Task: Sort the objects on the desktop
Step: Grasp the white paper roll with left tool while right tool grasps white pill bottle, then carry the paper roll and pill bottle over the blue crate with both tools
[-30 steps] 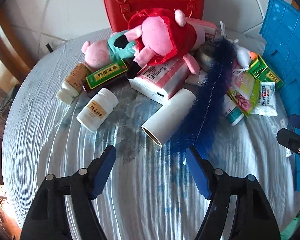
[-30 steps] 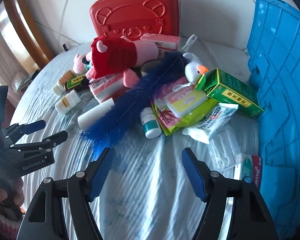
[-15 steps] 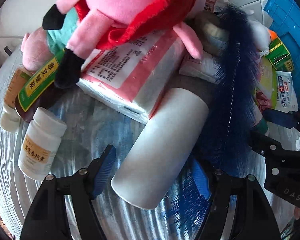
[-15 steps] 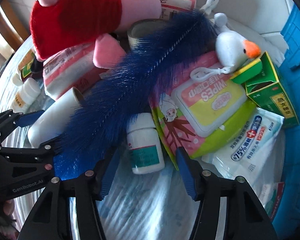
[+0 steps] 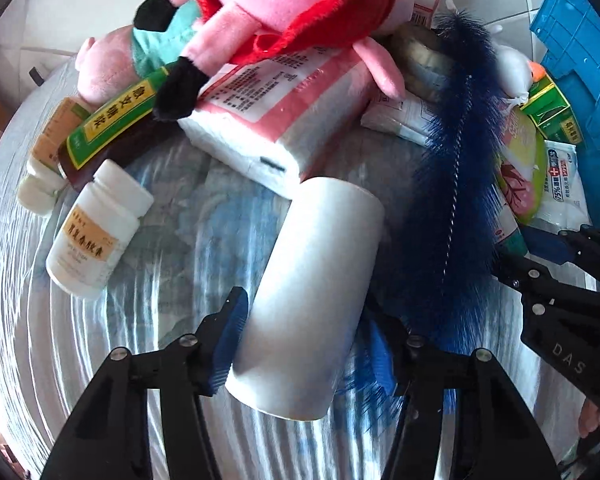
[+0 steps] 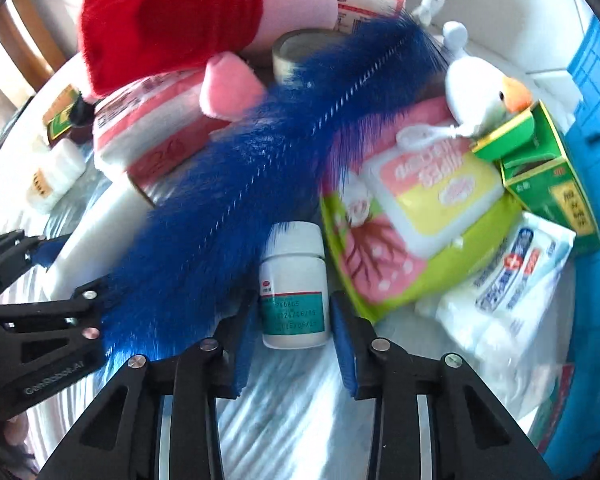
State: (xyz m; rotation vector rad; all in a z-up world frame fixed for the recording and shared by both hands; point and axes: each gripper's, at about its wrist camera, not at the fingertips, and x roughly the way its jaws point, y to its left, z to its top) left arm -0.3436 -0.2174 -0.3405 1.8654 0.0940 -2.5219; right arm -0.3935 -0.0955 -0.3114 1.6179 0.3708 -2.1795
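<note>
Two grippers, each straddling its own item beside the blue brush (image 6: 260, 184).
Your left gripper (image 5: 304, 344) has its jaws closed in around the white roll (image 5: 312, 300), pads against its sides; the roll lies on the cloth (image 5: 172, 240) just left of the brush, its far end near the tissue pack (image 5: 284, 120). Your right gripper (image 6: 294, 344) sits narrow around the green-label bottle (image 6: 294, 292), just right of the brush, though you cannot tell whether the pads touch it.

Bright daylight, heavy fisheye bending.
Glare streaks the tablecloth (image 5: 100, 320); the wipes pack (image 6: 432, 200) smears with motion blur; corners fall black.
</note>
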